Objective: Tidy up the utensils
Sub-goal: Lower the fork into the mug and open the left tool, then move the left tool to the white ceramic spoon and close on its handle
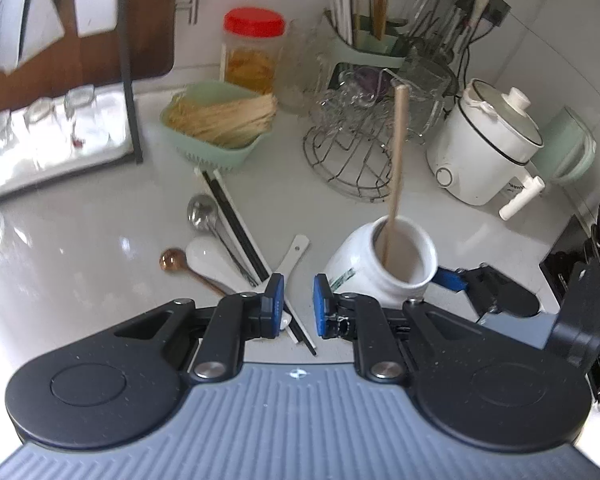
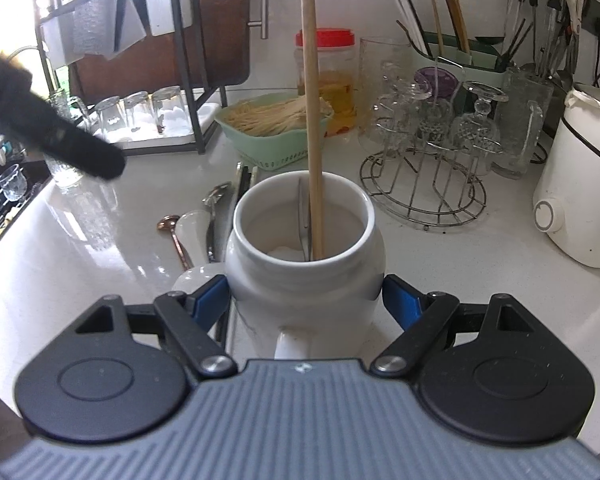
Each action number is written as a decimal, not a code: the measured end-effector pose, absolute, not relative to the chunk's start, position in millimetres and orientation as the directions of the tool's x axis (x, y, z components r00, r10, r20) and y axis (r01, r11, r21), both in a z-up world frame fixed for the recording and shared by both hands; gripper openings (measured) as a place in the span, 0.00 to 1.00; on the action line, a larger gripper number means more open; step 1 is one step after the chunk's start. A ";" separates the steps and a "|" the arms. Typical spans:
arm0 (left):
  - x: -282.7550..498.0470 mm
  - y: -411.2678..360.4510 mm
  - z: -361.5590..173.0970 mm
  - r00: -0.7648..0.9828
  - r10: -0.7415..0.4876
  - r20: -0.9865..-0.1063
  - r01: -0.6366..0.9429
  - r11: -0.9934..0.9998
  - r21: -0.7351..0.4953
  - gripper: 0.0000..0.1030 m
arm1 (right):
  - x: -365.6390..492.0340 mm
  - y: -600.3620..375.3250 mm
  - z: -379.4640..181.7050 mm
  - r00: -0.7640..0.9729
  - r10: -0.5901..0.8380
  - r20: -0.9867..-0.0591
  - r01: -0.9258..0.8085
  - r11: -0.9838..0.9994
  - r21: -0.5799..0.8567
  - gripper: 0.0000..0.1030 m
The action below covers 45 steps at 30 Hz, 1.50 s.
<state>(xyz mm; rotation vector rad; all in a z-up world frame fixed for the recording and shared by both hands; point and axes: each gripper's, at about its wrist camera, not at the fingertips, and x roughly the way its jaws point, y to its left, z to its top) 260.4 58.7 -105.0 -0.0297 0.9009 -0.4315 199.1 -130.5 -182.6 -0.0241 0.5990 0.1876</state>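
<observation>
The right gripper [image 2: 305, 300], at the bottom centre of its view, has its blue pads [image 2: 399, 304] spread wide on either side of a white ceramic jar [image 2: 303, 276]; I cannot tell whether they press its sides. A wooden stick [image 2: 313, 120] stands in the jar, leaning on its rim. In the other view, the left gripper [image 1: 298, 300] sits low in the centre, its jaws slightly apart with nothing between them, above loose utensils on the white counter [image 1: 80, 248]: a metal spoon [image 1: 202, 210], a white ceramic spoon [image 1: 208, 258], a copper spoon [image 1: 174, 260] and black chopsticks [image 1: 236, 224]. Behind them, upper centre, sits a green basket [image 1: 216, 124] of wooden sticks.
</observation>
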 end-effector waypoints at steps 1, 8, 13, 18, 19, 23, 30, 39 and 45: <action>261.0 59.2 -109.2 0.539 -0.374 -0.755 0.344 0.916 -0.208 0.18 | 200.4 -133.1 -182.4 0.807 0.169 -0.566 -0.182 0.983 0.033 0.84; 269.8 58.7 -142.2 0.513 -0.359 -0.780 0.314 0.924 -0.218 0.18 | 201.6 -145.9 -182.6 0.788 0.195 -0.583 -0.220 0.975 0.030 0.83; 284.0 47.4 -161.7 0.497 -0.344 -0.797 0.363 0.916 -0.168 0.18 | 203.8 -152.5 -180.2 0.760 0.233 -0.606 -0.273 0.962 0.027 0.83; 302.3 39.4 -176.7 0.492 -0.324 -0.808 0.393 0.911 -0.126 0.18 | 205.0 -157.0 -179.3 0.742 0.258 -0.619 -0.310 0.951 0.025 0.83; 305.8 39.2 -179.2 0.489 -0.328 -0.808 0.396 0.909 -0.129 0.18 | 205.0 -158.0 -179.1 0.741 0.258 -0.620 -0.311 0.950 0.024 0.83; 316.1 34.3 -187.2 0.480 -0.338 -0.810 0.433 0.894 -0.116 0.22 | 204.6 -161.2 -179.1 0.739 0.257 -0.623 -0.308 0.951 0.027 0.83; 331.9 14.5 -202.1 0.466 -0.351 -0.812 0.508 0.858 -0.079 0.25 | 206.0 -163.8 -178.0 0.730 0.261 -0.632 -0.316 0.948 0.027 0.83; 353.9 -16.2 -221.6 0.460 -0.343 -0.819 0.578 0.816 -0.017 0.28 | 205.4 -167.6 -178.6 0.729 0.274 -0.627 -0.328 0.944 0.032 0.83; 367.3 -32.8 -224.1 0.477 -0.339 -0.811 0.592 0.806 0.011 0.28 | 204.9 -168.8 -179.6 0.734 0.277 -0.621 -0.326 0.945 0.036 0.83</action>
